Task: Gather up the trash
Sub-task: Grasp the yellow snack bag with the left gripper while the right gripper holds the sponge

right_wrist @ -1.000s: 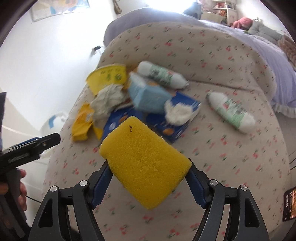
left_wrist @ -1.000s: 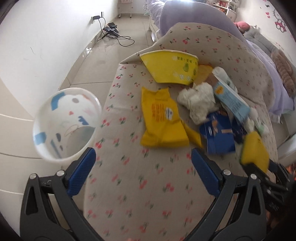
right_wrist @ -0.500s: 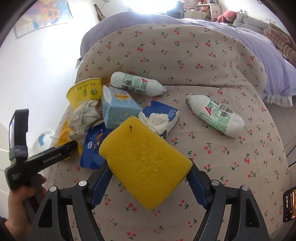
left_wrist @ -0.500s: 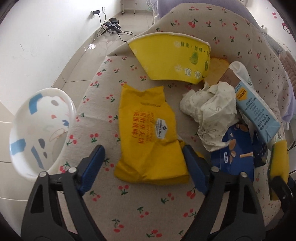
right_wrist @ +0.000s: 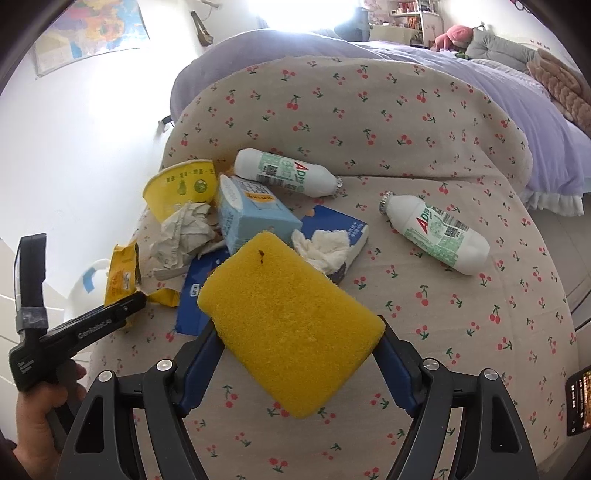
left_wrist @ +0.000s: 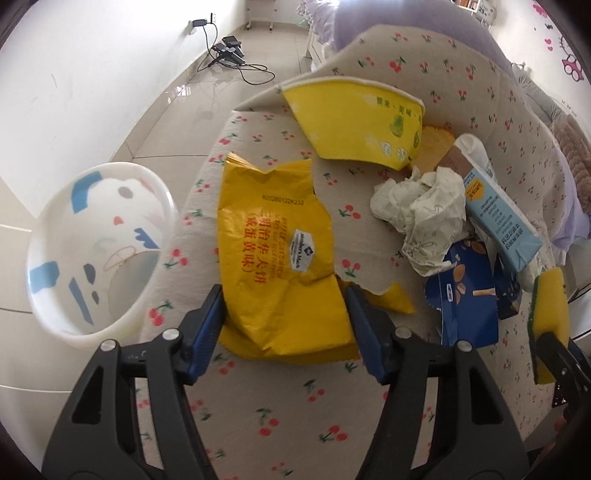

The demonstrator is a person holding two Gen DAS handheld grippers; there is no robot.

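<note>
The left tongs [left_wrist: 284,317] are closing around the yellow wrapper [left_wrist: 280,258]; the right tongs [right_wrist: 295,343] pinch a sponge [right_wrist: 291,325], at 3 o'clock of it.

Upper left of my left view, I see a power strip with cables [left_wrist: 231,51] on the tiled floor [left_wrist: 177,110]. In my right view, a map [right_wrist: 92,29] hangs upper left, a purple bed [right_wrist: 480,74] upper right, a phone [right_wrist: 580,402] at lower right.

wrappers [left_wrist: 280,258], cup [left_wrist: 354,122], carton [left_wrist: 498,218] and two bottles [right_wrist: 436,232] lie on the cushion [left_wrist: 258,413]; bin [left_wrist: 92,254] beside its left edge.
</note>
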